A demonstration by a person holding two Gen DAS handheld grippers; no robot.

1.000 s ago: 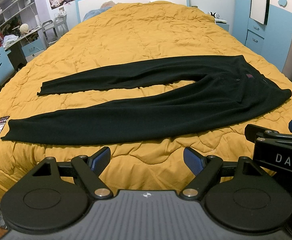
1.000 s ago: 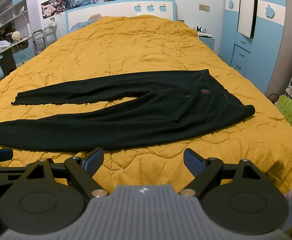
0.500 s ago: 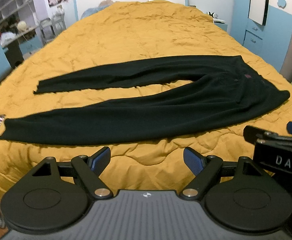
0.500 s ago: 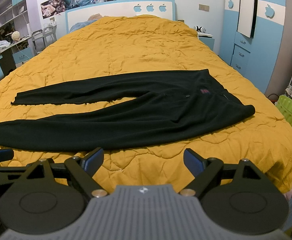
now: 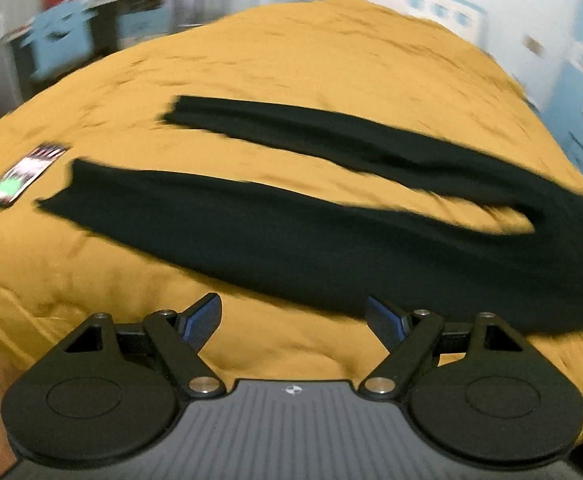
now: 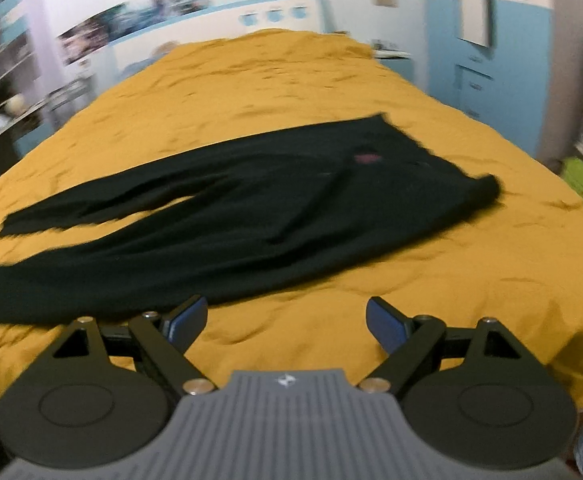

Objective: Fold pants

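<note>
1. Black pants (image 6: 251, 232) are spread flat across the mustard-yellow quilted bedspread (image 6: 291, 92), both legs apart in a V, waistband off to my right and the cuffs to my left. No fold in them anywhere that I can see, so I'd call the task basically at zero.
2. My left gripper (image 5: 293, 316) hovers above the quilt just short of the near leg, jaws wide open, nothing between them. From that camera the near leg's cuff is off to the left, close to a phone (image 5: 23, 178) lying on the bed with its screen lit.
3. My right gripper (image 6: 287, 318) is the same story: jaws spread wide and empty, hanging over bare quilt with the near leg's lower edge just beyond its left fingertip.
4. What's left, by my guess: grab one leg at cuff and waist, lay it over the other, then fold the length down once or twice. So all of it.
5. Hard-to-see stuff: both views are smeared with motion blur, so seams and the small reddish label (image 6: 365, 158) near the waist are mush. The left view cuts off the waistband at the right edge, and the right view loses the near cuff at the left edge. Neither camera shows the other gripper.
</note>
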